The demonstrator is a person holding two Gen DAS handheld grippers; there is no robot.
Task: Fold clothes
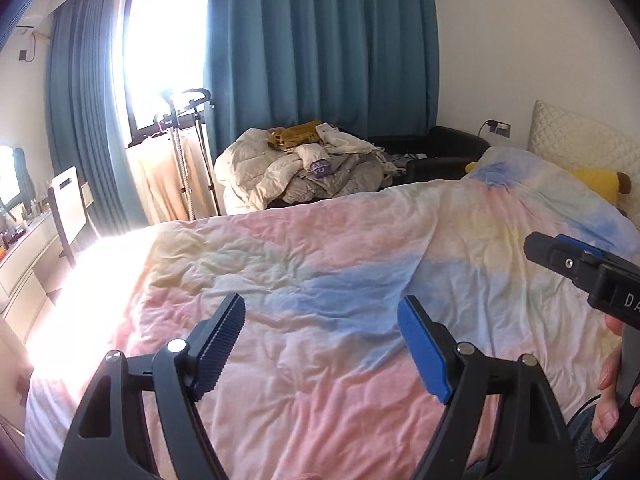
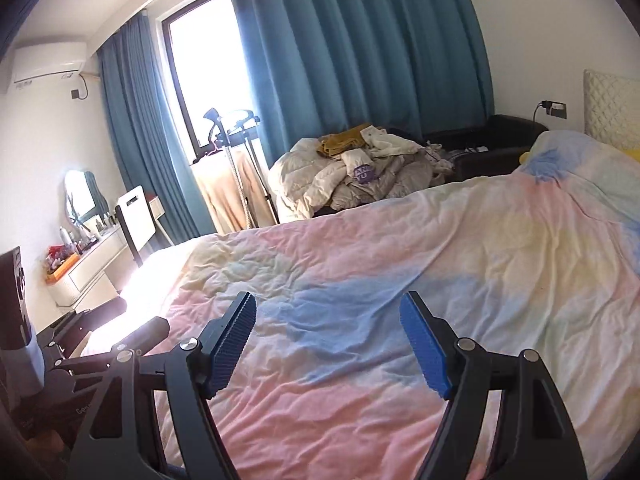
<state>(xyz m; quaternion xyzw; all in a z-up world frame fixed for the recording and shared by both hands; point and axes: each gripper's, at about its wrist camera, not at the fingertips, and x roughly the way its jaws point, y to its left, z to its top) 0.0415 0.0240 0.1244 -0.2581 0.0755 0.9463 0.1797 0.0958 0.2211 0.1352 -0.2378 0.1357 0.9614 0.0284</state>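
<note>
A heap of clothes [image 1: 308,168] [image 2: 360,176], cream, grey and mustard, lies on a dark sofa beyond the far side of the bed. My left gripper [image 1: 322,316] is open above the pastel tie-dye duvet [image 1: 320,280] with nothing between its blue pads. My right gripper [image 2: 328,316] is open too, over the same duvet [image 2: 400,280]. In the left wrist view the right gripper [image 1: 560,260] shows at the right edge, held by a hand [image 1: 612,396]. The left gripper's black frame [image 2: 100,344] shows low left in the right wrist view.
Teal curtains [image 1: 320,40] and a bright window [image 1: 164,48] stand behind the sofa [image 1: 440,148]. A garment steamer stand [image 2: 240,152] is by the window. A dressing table [image 2: 92,256] with a mirror and a chair lines the left wall. A quilted headboard [image 1: 580,136] and a yellow plush [image 1: 600,180] sit at right.
</note>
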